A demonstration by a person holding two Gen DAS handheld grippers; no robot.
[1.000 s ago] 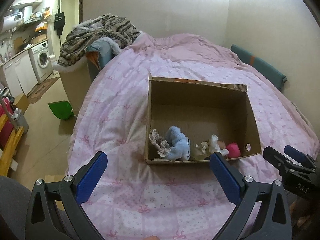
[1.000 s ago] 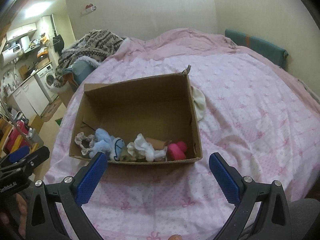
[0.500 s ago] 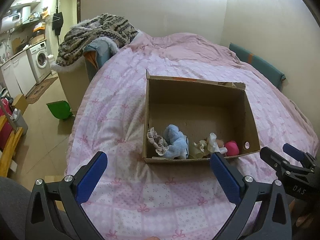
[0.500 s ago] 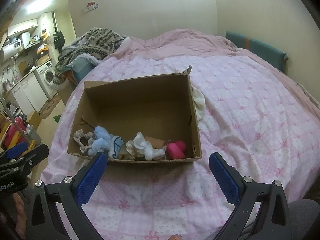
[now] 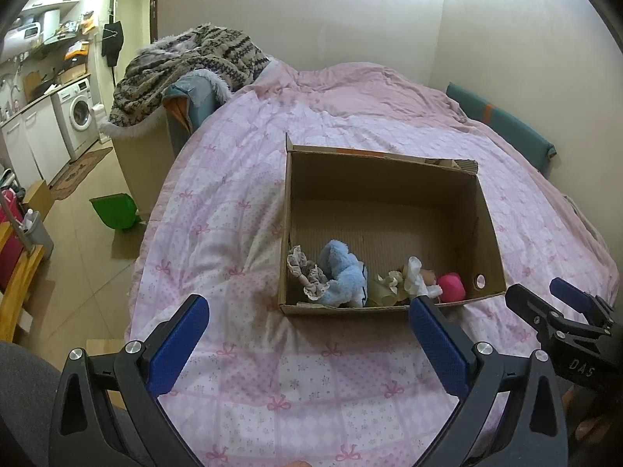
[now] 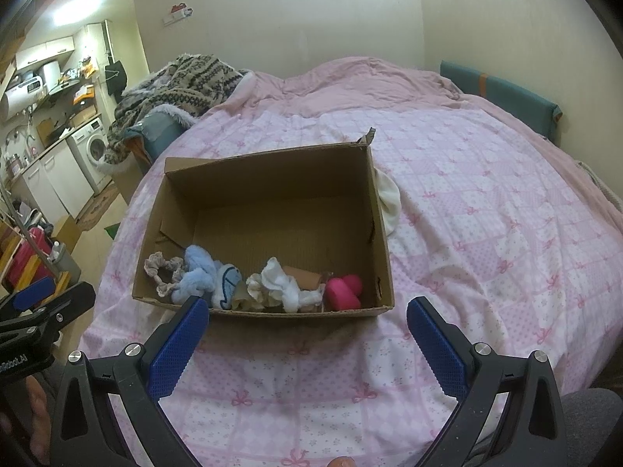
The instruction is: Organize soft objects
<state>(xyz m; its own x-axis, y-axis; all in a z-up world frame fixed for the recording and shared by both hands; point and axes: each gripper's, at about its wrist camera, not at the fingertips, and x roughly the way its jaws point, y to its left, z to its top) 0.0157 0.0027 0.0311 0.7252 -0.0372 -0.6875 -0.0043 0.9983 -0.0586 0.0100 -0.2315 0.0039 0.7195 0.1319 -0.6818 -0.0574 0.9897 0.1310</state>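
An open cardboard box [image 5: 389, 179] [image 6: 272, 163] sits on the pink quilted bed [image 5: 241, 210] [image 6: 486, 210]. Along its near wall lie several soft things: a beige scrunchie [image 6: 163, 270], a blue plush toy [image 5: 342, 272] [image 6: 202, 276], a white cloth [image 6: 278, 282] and a pink soft toy [image 5: 451, 286] [image 6: 344, 290]. A white cloth [image 6: 389, 202] lies on the bed outside the box's right wall. My left gripper [image 5: 307, 329] is open and empty, in front of the box. My right gripper [image 6: 307, 329] is open and empty too, also short of the box.
A patterned blanket pile [image 5: 187, 62] lies on a chair at the bed's far left. A green bin [image 5: 115, 212] stands on the floor to the left. A washing machine [image 5: 80, 113] is at the far left. A teal cushion [image 5: 502, 128] lies along the right wall.
Both grippers have drawn back slightly from the box, which looks a little smaller and farther. Both stay open and empty. Nothing in the box has moved.
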